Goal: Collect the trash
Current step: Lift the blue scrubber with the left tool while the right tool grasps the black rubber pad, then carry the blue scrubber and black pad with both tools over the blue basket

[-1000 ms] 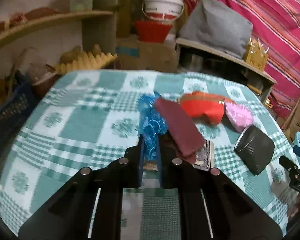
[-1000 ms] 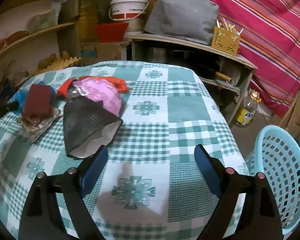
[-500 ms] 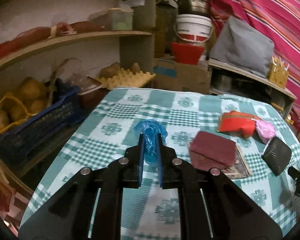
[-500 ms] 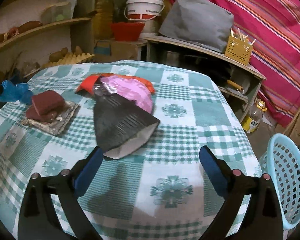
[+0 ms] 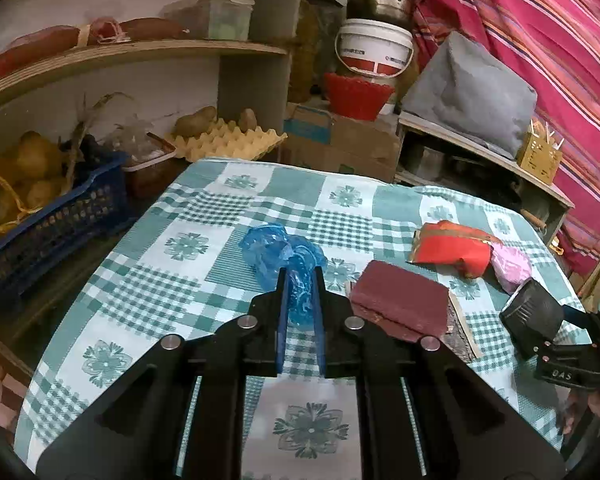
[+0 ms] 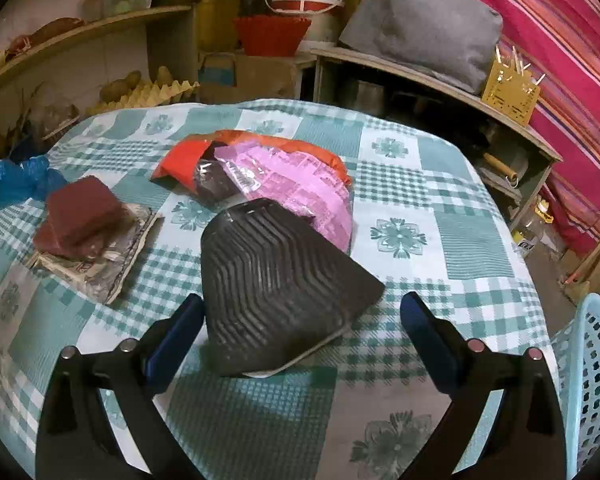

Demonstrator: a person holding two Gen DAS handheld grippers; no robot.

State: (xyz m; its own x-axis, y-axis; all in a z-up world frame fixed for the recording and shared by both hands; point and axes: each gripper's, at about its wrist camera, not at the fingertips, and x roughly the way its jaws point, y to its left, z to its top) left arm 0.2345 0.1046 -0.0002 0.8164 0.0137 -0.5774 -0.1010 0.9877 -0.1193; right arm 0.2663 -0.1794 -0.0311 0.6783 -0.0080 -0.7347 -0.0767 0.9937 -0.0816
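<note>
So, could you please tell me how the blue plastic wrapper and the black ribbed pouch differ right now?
The blue plastic wrapper is crumpled and translucent; the black ribbed pouch is opaque with a zigzag texture and keeps a flatter shape. The wrapper is clamped in the left gripper, while the pouch lies free on the tablecloth between the wide-open fingers of the right gripper. The pouch also looks bulkier. Both are loose litter on one table.

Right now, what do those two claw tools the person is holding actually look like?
Both are matte black angular frames with round silver bolt heads. The left gripper and the right gripper each end in two flat blue finger pads. In the left view, the right tool's black body bears small white lettering, too blurred to read for certain. No cables or sleeves show.
</note>
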